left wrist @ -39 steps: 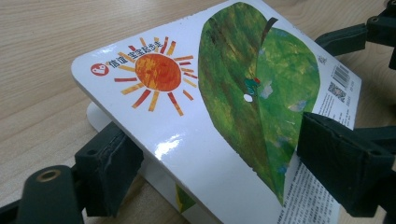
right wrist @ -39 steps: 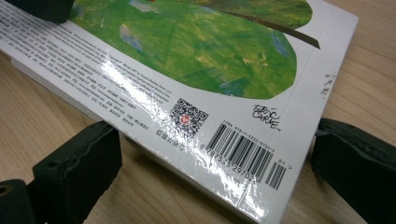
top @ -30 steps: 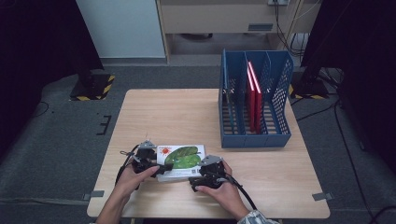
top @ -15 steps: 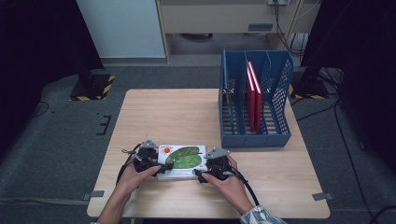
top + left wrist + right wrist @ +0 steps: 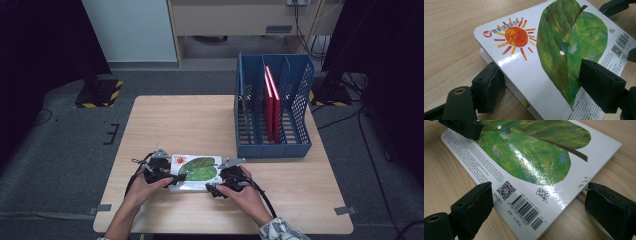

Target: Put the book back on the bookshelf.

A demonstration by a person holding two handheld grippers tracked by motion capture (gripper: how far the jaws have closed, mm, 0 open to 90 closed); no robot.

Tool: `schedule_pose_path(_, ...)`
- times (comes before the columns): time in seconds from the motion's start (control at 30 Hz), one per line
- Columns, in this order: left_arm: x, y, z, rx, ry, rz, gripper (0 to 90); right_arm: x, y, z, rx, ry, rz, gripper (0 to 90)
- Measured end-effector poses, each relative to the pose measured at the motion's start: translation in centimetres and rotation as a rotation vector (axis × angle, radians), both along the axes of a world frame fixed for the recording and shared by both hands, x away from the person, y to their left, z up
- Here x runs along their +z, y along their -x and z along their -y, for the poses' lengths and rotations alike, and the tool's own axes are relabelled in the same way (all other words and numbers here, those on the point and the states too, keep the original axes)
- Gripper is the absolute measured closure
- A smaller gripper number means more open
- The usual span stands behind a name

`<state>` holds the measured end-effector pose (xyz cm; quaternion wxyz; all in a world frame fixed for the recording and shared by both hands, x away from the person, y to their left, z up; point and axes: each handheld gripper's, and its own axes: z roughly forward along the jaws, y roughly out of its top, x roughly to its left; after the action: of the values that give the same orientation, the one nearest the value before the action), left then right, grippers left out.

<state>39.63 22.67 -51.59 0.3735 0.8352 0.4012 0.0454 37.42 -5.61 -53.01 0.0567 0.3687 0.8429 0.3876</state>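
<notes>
High view: the book (image 5: 196, 170) lies flat near the table's (image 5: 200, 120) near edge, with the left gripper (image 5: 167, 176) at its left end and the right gripper (image 5: 220, 187) at its right end; the blue rack (image 5: 272, 145) with red books (image 5: 272, 105) stands at the far right. In the left gripper view the jaws have just been closing around the book's corner, one pad low by its edge and one over the cover, though not yet clamped as far as I can tell. In the right gripper view the jaws stand released, straddling the barcode corner. To lift well, both should bite the book's thickness evenly before raising, keeping it level so the glossy cover does not slip
</notes>
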Motion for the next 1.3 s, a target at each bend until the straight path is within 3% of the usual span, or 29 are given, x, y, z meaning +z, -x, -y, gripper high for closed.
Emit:
schedule_pose_path(0.43, -0.14, -0.67, -0.02, -0.037, 0.013, 0.012, 21.9, -0.42, -0.29, -0.12, -0.01, -0.008, 0.016, 0.4)
schedule_pose_path(1.0, 0.32, -0.41, 0.05, -0.048, 0.001, 0.007, 29.1, -0.63, -0.52, 0.01, -0.046, -0.027, 0.032, 0.2)
schedule_pose_path(1.23, 0.38, -0.26, 0.33, -0.059, 0.0, 0.017, 30.5, -0.6, -0.77, 0.31, -0.074, -0.038, 0.018, 0.2)
schedule_pose_path(1.3, 0.39, -0.23, 0.31, -0.059, -0.001, 0.016, 30.9, -0.67, -0.76, 0.27, -0.073, -0.032, 0.034, 0.5)
